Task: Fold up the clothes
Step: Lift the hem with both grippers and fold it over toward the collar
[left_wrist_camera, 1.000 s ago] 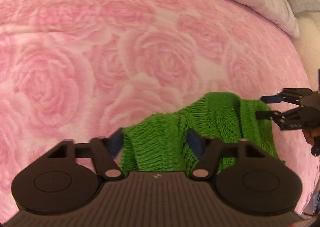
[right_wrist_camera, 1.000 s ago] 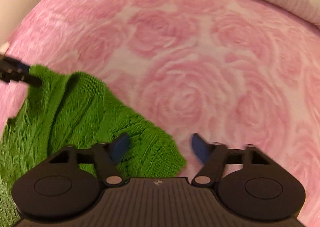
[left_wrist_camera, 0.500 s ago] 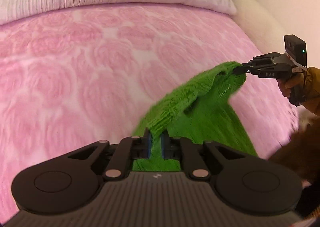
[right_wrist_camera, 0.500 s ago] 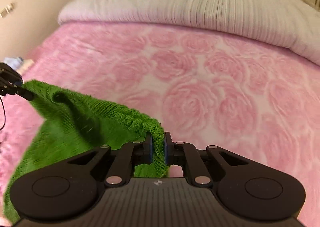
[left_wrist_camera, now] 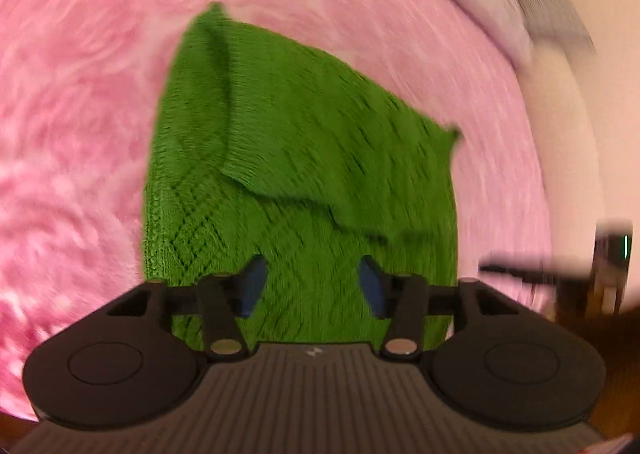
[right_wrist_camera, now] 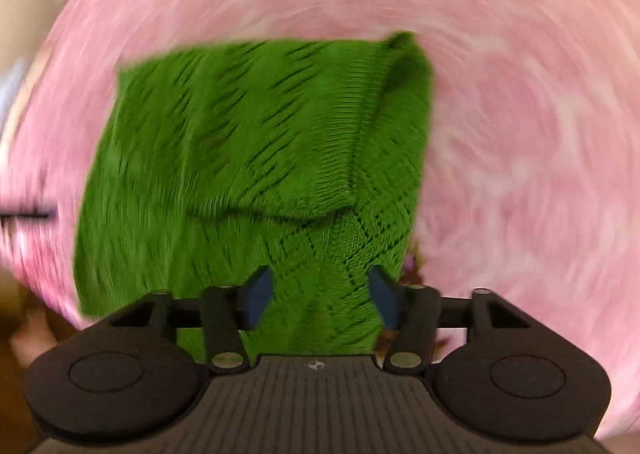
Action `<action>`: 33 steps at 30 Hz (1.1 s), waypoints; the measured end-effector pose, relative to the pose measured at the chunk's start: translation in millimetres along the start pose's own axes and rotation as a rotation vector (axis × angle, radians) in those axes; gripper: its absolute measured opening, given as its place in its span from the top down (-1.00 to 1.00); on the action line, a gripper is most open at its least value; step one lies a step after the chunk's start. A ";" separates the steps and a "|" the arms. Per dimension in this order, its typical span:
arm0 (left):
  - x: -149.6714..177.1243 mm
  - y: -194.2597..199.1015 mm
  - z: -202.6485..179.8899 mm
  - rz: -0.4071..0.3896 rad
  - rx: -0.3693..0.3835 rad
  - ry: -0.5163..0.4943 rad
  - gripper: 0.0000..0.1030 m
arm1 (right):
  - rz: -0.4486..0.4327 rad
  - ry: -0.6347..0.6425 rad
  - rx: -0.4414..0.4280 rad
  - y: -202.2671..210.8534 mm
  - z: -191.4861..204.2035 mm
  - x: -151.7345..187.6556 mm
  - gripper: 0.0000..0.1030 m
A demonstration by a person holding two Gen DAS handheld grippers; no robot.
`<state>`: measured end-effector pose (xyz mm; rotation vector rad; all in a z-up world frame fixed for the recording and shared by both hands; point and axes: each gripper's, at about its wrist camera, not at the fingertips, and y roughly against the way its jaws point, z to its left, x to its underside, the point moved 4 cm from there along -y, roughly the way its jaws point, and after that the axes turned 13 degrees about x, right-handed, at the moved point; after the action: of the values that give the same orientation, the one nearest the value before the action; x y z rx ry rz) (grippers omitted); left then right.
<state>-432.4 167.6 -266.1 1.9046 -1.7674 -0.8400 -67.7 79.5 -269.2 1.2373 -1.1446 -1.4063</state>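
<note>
A green knitted garment [left_wrist_camera: 304,157] lies on the pink rose-patterned bedspread [left_wrist_camera: 80,101], with one layer folded over another. It also shows in the right wrist view [right_wrist_camera: 248,141]. My left gripper [left_wrist_camera: 312,286] is open and empty, above the garment's near edge. My right gripper [right_wrist_camera: 320,296] is open and empty, above the garment's near right part. The right gripper shows blurred at the right edge of the left wrist view [left_wrist_camera: 520,272]. Both views are motion-blurred.
A pale striped duvet [left_wrist_camera: 480,13] lies along the far side of the bed. The bed's edge and a cream wall [left_wrist_camera: 592,101] are at the right of the left wrist view. Pink bedspread [right_wrist_camera: 520,113] surrounds the garment.
Both grippers were shut on the garment's edge and held it lifted. Now both are open and the garment lies folded on the bed. Both cameras have tilted down and moved quickly.
</note>
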 end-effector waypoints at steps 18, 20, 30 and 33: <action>-4.3 -52.3 98.9 -0.389 0.266 0.862 -0.11 | -0.118 -0.894 -0.293 -61.0 -24.9 37.4 0.01; -3.8 -60.8 100.2 -0.408 0.264 0.890 -0.10 | -0.133 -0.877 -0.294 -59.2 -26.8 34.7 0.01; -26.2 -46.6 72.3 -0.339 0.094 0.510 0.89 | -0.207 -0.788 -0.302 -50.4 -36.2 21.4 0.78; -27.1 -14.7 41.0 -0.305 0.046 0.233 0.90 | -0.229 -0.760 -0.309 -44.6 -39.5 19.3 0.79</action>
<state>-449.4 200.3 -301.8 2.2375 -1.3922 -0.6466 -32.3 64.5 -318.7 0.6242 -1.2204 -2.2380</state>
